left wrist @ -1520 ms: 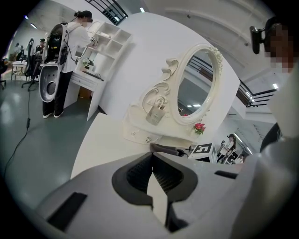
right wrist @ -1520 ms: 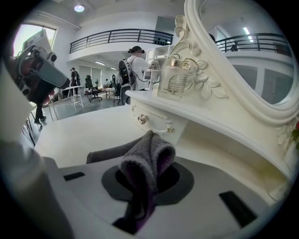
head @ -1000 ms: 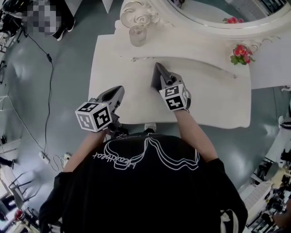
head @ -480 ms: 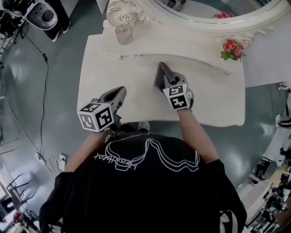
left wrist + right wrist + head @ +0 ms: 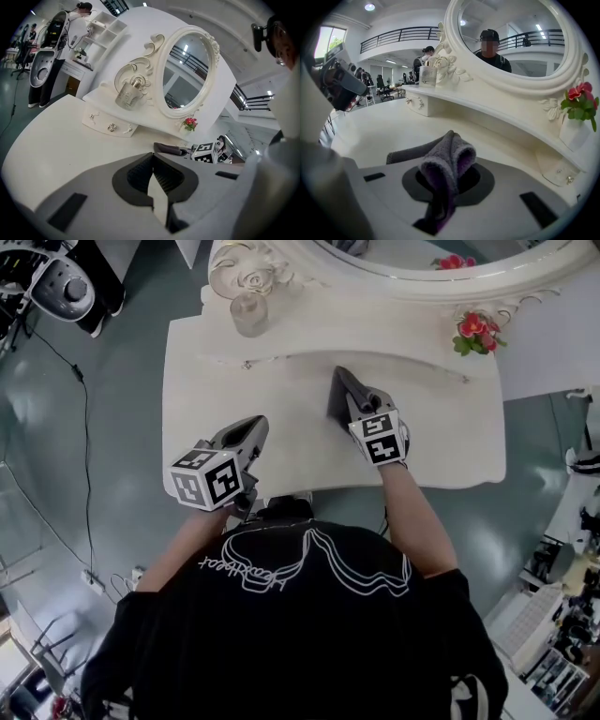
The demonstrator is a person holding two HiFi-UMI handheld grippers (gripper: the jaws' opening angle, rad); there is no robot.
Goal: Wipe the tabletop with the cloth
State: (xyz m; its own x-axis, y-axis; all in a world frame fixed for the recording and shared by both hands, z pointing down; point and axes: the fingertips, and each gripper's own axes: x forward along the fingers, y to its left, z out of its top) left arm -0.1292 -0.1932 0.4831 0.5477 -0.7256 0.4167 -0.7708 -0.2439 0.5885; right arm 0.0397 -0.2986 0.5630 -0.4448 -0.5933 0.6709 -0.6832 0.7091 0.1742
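Cloth: my grey-purple cloth [image 5: 446, 161] is bunched and pinched in my right gripper [image 5: 447, 183]. One fold stands up past the jaws. The rest trails onto the tabletop [image 5: 234, 399] near its middle, just in front of the shelf [image 5: 375, 334].
Right gripper: its jaws are clamped on the cloth [image 5: 335, 401]. From the head view my right gripper [image 5: 347, 388] points away from me, toward the shelf.
Left gripper: my left gripper [image 5: 153, 174] has its jaw tips pressed together with nothing between them. It sits over the front left of the tabletop [image 5: 56, 145], well apart from the cloth; I cannot tell whether my left gripper [image 5: 255, 427] touches the surface.
Shelf: it carries a glass bottle [image 5: 246, 313] at the left end and red flowers [image 5: 473, 329] at the right.
Mirror: the mirror [image 5: 511, 33] is oval with a white carved frame and rises behind the shelf.
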